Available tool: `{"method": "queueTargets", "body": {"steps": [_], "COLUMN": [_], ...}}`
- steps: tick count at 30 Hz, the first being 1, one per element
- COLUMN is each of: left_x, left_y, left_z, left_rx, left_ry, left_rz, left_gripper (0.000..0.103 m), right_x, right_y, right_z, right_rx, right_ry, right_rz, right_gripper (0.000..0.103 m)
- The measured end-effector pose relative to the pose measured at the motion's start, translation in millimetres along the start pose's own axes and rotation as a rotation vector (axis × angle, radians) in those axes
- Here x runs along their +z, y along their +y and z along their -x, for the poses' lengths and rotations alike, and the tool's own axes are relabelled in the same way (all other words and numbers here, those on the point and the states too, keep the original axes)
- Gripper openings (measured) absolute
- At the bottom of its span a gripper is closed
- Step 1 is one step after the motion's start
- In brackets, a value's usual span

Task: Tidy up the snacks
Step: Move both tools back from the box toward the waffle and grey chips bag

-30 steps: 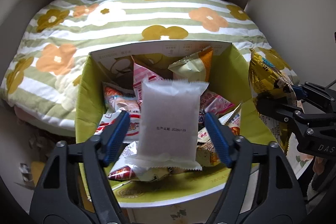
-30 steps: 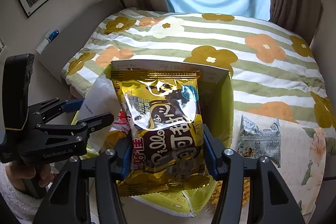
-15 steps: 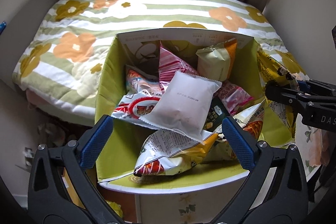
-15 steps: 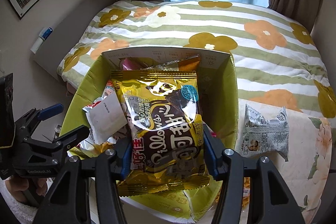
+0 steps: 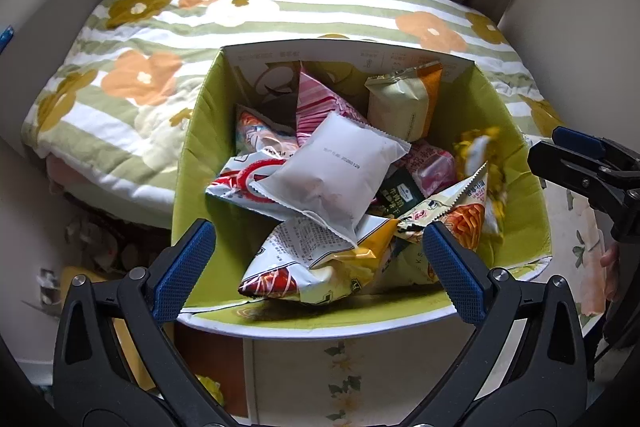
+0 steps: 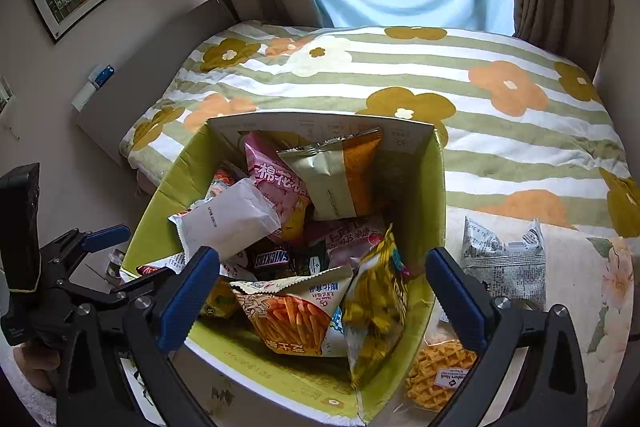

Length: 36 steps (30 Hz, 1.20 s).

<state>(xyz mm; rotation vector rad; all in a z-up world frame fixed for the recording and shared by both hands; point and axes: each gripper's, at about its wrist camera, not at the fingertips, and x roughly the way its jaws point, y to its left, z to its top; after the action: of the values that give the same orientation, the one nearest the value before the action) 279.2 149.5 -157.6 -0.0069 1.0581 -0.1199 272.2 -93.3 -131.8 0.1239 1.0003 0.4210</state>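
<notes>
Since the earlier pictures, your right gripper has let go of the yellow packet: its jaws have just been opening and now stand wide with nothing pressed between the pads, and the packet sits blurred against the right wall inside the box. Your left gripper has also been opening; its jaws are spread fully and empty, and the white packet it carried a second ago lies on top of the pile.

Behind everything, from 10 to 2 o'clock in both views, spreads the flowered striped bedspread.

The green-lined cardboard box fills the centre of each view, open at the top and heaped with snacks. In the right wrist view, a pale and orange bag leans upright against the far wall at 12 o'clock, with a pink marshmallow bag touching it on its 9 o'clock side. A fries bag lies at 6 o'clock, just beside the yellow packet. A Snickers bar shows in the middle, partly buried.

Outside the box, at 3 o'clock in the right wrist view, a grey printed packet rests on the cloth, and at 5 o'clock a clear waffle pack lies near the box corner.
</notes>
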Motion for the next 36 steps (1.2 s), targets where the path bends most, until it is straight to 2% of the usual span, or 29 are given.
{"method": "queueTargets", "body": {"steps": [7,10,17,20,27,36], "left_x": [-3,-4,-8,-9,-20,-50], "left_y": [-9,-14,-29,-42,-87,-174], "left_z": [6,7,21,26,34,19], "left_rx": [-0.026,-0.013,-0.032,-0.012,0.041,0.068], "left_ry": [-0.010,-0.004,-0.029,-0.039,-0.044,-0.001], "left_rz": [-0.029,-0.041,-0.030,-0.037,0.020,0.104], "left_gripper": [0.103,0.103,0.103,0.103,0.103,0.103], "right_x": [-7,-11,-18,-23,-33,-40], "right_y": [-1,-8,-47,-71,-119,-168], "right_z": [16,27,69,85,100,89], "right_rx": [-0.062,-0.079,-0.158,-0.174,-0.159,-0.082], "right_ry": [-0.003,-0.012,-0.060,-0.068,-0.048,0.023], "right_rz": [0.000,-0.021,-0.057,-0.072,-0.028,0.094], "right_gripper": [0.102,0.102,0.102,0.102,0.103,0.103]}}
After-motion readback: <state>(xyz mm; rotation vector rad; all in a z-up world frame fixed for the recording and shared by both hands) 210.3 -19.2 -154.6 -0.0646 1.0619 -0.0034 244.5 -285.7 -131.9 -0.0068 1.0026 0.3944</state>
